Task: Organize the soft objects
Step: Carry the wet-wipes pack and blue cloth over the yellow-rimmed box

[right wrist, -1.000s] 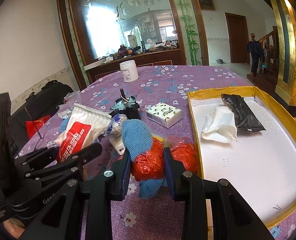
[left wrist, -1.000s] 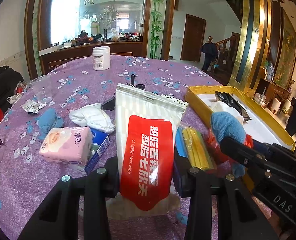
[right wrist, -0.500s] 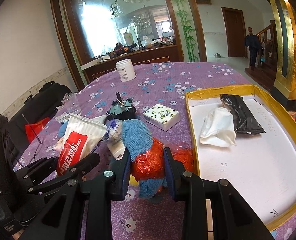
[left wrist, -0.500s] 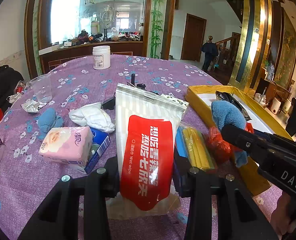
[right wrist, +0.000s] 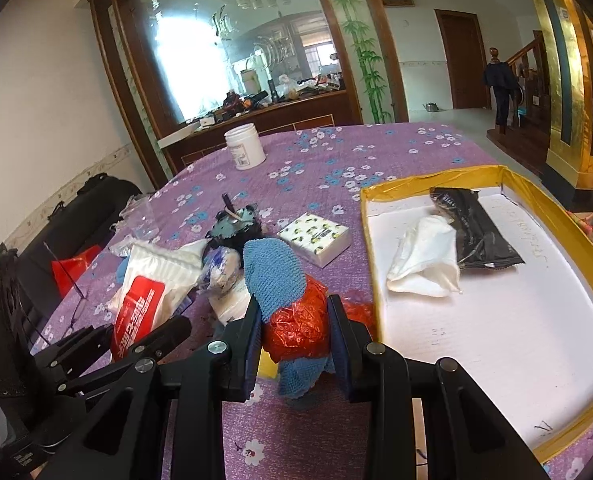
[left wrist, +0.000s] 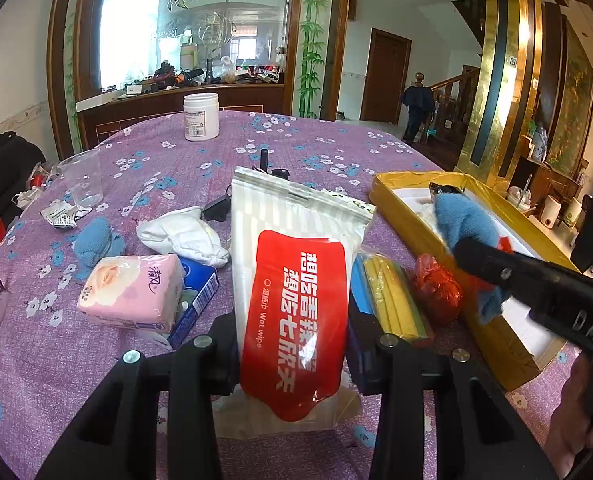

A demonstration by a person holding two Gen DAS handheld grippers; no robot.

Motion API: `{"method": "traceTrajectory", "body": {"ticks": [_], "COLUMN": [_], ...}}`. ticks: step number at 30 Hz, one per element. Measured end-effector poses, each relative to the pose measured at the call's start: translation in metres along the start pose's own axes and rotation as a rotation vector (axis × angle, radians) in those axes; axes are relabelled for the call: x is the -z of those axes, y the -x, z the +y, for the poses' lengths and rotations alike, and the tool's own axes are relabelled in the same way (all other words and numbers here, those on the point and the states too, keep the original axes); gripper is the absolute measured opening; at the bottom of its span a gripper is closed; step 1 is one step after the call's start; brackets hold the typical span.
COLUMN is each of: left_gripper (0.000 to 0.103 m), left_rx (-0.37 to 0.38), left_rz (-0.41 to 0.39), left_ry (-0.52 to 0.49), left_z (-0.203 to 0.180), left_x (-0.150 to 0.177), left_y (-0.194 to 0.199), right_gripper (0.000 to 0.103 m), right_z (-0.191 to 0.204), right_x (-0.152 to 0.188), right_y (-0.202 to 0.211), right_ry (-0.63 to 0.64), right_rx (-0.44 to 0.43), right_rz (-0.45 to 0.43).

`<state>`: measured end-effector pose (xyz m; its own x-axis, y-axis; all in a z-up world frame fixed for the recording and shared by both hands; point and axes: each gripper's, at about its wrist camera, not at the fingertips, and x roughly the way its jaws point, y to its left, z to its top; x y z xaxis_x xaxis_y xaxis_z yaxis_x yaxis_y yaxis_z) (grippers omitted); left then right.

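Both tongs are full, my left gripper (left wrist: 292,344) clamping the wet wipe pack (left wrist: 296,292) above the table, my right gripper (right wrist: 294,344) pinching the red bag (right wrist: 296,324) and blue cloth (right wrist: 272,272) beside the gold box (right wrist: 568,232), whose rim could snag the dangling cloth.

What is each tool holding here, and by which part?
Left tool: wet wipe pack, gripped across its lower half. Right tool: blue cloth with a red plastic bag, pinched at their sides.
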<state>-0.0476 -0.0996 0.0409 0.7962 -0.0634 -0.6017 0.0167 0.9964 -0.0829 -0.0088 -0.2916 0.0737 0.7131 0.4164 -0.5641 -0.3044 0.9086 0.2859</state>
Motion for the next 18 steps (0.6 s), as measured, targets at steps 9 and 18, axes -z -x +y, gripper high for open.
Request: {"method": "traceTrajectory", "body": {"ticks": [9,18], "left_gripper": [0.04,0.04], "left_rx": [0.026,0.244], "left_rz": [0.007,0.093], "left_ry": [-0.066,-0.123], "left_z": [-0.023,-0.105], "left_x": [-0.01,-0.053], "left_y": [0.013,0.004], "right_gripper": [0.033,0.033], "right_z": [-0.072,-0.137], "right_x": [-0.009,-0.032], "right_y": [0.038,0.047], "right_ry": [-0.148,-0.269], "right_rx": [0.101,0.175], "right_rz": [-0.078,-0.052]}}
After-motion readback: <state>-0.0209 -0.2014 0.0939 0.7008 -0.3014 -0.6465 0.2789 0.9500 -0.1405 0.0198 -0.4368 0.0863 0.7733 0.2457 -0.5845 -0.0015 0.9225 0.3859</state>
